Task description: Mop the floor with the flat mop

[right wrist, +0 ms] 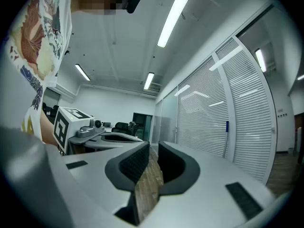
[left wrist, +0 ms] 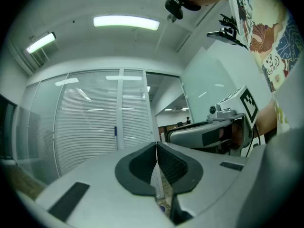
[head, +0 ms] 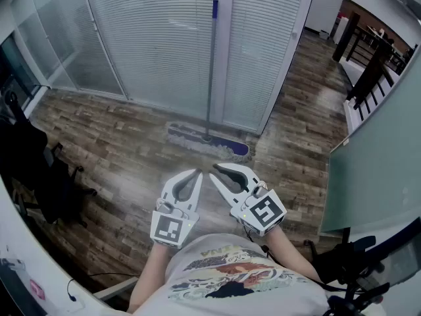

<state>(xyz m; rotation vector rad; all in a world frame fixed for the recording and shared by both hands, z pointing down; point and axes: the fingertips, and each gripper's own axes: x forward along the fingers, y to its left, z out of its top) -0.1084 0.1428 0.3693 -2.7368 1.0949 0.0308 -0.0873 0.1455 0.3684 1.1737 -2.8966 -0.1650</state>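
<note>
The flat mop leans upright against the blind-covered glass partition (head: pixel 164 38). Its grey handle (head: pixel 211 71) has a blue top end, and its blue-and-white pad (head: pixel 207 142) lies flat on the wood floor (head: pixel 125 150). Both grippers are held level in front of the person's chest, short of the mop pad and not touching it. The left gripper (head: pixel 198 171) is shut with nothing in it, its pads meeting (left wrist: pixel 156 146). The right gripper (head: pixel 212 170) is beside it, shut and empty, only a thin slit showing between its pads (right wrist: pixel 153 148). The handle's blue tip (right wrist: pixel 227 126) shows far off against the blinds.
A black office chair (head: pixel 46 170) stands at the left. A dark railing (head: pixel 368 64) runs at the upper right. A frosted glass panel (head: pixel 381 150) closes off the right side, with another dark chair (head: pixel 368 268) below it. A white cabinet (head: pixel 325 5) stands beyond the partition.
</note>
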